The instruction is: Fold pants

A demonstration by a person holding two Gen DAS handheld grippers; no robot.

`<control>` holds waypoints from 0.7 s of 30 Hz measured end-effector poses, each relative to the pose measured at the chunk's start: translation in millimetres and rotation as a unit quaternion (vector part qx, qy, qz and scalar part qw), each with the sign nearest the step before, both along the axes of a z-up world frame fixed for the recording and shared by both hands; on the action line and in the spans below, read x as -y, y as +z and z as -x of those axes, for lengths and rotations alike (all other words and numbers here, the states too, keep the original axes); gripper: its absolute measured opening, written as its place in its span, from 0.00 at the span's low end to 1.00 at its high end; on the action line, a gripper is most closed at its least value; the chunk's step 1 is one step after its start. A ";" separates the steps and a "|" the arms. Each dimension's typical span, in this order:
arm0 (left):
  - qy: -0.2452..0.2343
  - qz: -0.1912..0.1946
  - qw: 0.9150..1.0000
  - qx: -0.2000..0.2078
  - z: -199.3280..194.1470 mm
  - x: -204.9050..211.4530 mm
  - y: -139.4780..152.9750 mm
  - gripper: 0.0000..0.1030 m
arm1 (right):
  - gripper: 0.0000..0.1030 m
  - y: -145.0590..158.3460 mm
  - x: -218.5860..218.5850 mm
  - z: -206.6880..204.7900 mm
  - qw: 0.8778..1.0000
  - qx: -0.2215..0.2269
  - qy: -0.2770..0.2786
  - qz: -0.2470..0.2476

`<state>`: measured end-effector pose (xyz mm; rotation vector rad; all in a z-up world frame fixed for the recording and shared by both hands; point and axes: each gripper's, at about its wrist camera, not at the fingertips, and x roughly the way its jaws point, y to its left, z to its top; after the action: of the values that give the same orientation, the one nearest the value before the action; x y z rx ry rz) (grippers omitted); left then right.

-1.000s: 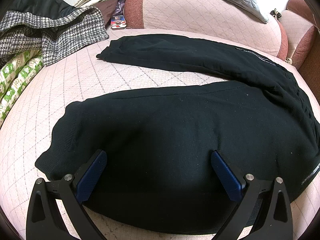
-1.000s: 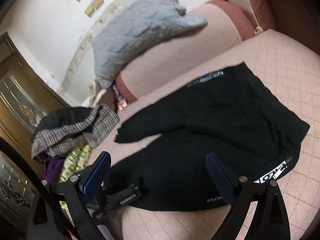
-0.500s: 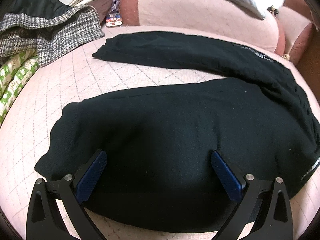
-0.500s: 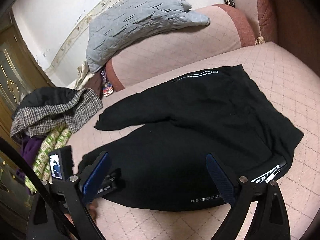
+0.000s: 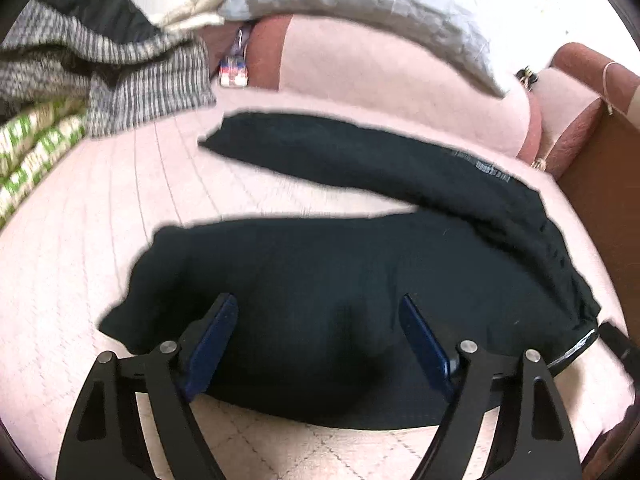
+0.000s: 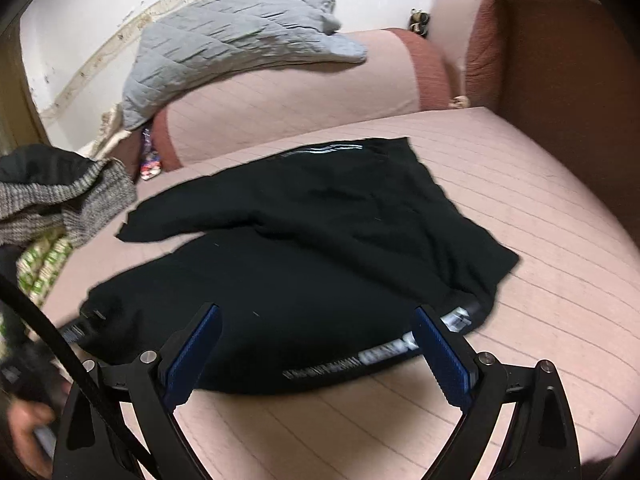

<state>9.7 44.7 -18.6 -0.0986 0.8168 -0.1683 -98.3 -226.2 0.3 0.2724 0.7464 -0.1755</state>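
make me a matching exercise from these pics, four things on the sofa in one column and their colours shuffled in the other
Things:
1. pants
2. quilted blanket
3. gripper pads
4. seat cushion

Colours:
A. pink
B. blue
C. black
D. grey

Pairs: 1-C, 2-D, 3-B, 4-A

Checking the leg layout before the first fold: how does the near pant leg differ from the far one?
The near leg lies broad and bunched under the left tool, whose jaws are closing; the far leg lies narrow and flatter, near the sofa back. Only the far leg shows printed lettering. Both are black and meet at the waist.
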 end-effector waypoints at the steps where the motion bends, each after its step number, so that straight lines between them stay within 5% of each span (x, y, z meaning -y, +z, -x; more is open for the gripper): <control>1: 0.000 0.002 1.000 0.010 2.5 -0.6 6.9 0.80 | 0.95 -1.2 0.8 3.3 1.000 -0.004 -0.002 0.006; 10: 0.016 -0.014 0.997 0.079 19.0 -9.5 35.1 0.80 | 0.95 -19.4 15.9 20.3 0.999 -0.044 -0.030 -0.006; 15: 0.005 0.014 0.992 0.123 25.1 -23.6 42.9 0.80 | 0.95 -16.0 10.1 21.7 0.999 -0.046 -0.016 0.005; 21: -0.009 0.088 0.993 0.074 6.6 -56.5 68.4 0.80 | 0.95 17.8 27.2 2.5 0.999 -0.037 0.015 0.021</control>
<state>3.1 101.2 49.8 -0.2425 0.6547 -0.2621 -100.8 -253.4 18.1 0.2157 0.8195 -0.1744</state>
